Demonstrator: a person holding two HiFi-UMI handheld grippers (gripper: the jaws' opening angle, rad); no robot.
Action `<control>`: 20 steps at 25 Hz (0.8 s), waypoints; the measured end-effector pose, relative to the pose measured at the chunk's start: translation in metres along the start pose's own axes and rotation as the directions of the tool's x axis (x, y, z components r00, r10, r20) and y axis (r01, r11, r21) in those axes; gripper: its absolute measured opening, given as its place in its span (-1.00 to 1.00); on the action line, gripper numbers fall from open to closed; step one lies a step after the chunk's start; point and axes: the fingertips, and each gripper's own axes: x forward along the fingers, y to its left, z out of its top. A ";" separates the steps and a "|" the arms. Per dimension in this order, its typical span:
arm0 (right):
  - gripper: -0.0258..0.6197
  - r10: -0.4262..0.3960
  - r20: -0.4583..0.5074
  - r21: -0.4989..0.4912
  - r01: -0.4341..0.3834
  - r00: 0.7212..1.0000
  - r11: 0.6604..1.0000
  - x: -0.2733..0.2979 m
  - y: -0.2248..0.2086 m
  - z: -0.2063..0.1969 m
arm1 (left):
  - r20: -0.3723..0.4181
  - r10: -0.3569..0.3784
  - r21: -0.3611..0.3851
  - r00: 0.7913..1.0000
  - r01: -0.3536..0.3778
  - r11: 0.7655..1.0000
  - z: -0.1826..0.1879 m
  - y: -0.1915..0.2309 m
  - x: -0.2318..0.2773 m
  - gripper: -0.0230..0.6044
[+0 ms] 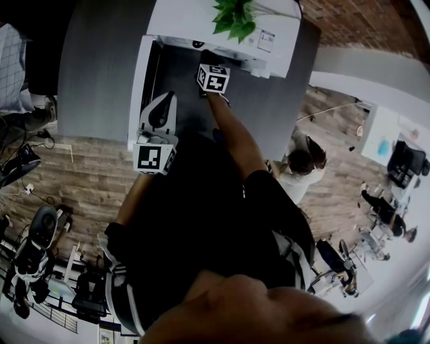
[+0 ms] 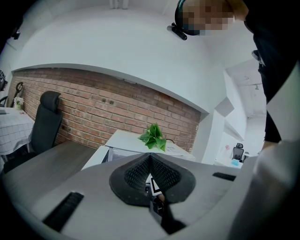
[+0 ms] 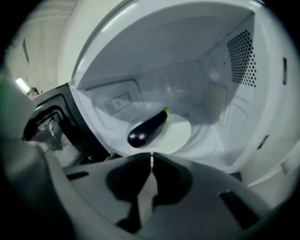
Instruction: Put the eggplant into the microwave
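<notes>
Right gripper (image 3: 151, 159): jaws are clenched on nothing at the microwave (image 3: 234, 70) mouth. Just beyond, the eggplant (image 3: 147, 127) is laid on the turntable plate (image 3: 180, 136), clear of the jaws. The open door (image 3: 51, 122) is swung left. Left gripper (image 2: 150, 159): jaws are clenched empty, with the plant (image 2: 153, 137) seen beyond.

The head view is looking steeply down onto the microwave (image 1: 181, 20). The left gripper view is facing it from farther back, sharing its plant (image 2: 152, 137); the right gripper view is peering closely into the cavity (image 3: 187, 61).
</notes>
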 end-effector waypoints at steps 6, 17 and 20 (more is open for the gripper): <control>-0.80 -0.003 0.002 0.005 0.003 1.000 1.000 0.006 -0.001 0.006 | 0.001 0.000 0.012 1.000 0.000 1.000 0.000 0.004 0.001 -0.83; -0.80 -0.001 0.001 0.001 0.001 1.000 1.000 0.014 0.001 0.011 | -0.004 0.015 0.012 1.000 -0.015 1.000 0.002 0.007 -0.001 -0.83; -0.80 -0.001 0.006 -0.003 0.001 1.000 1.000 0.012 0.002 0.013 | -0.001 0.022 0.014 1.000 -0.022 1.000 0.002 0.007 -0.003 -0.83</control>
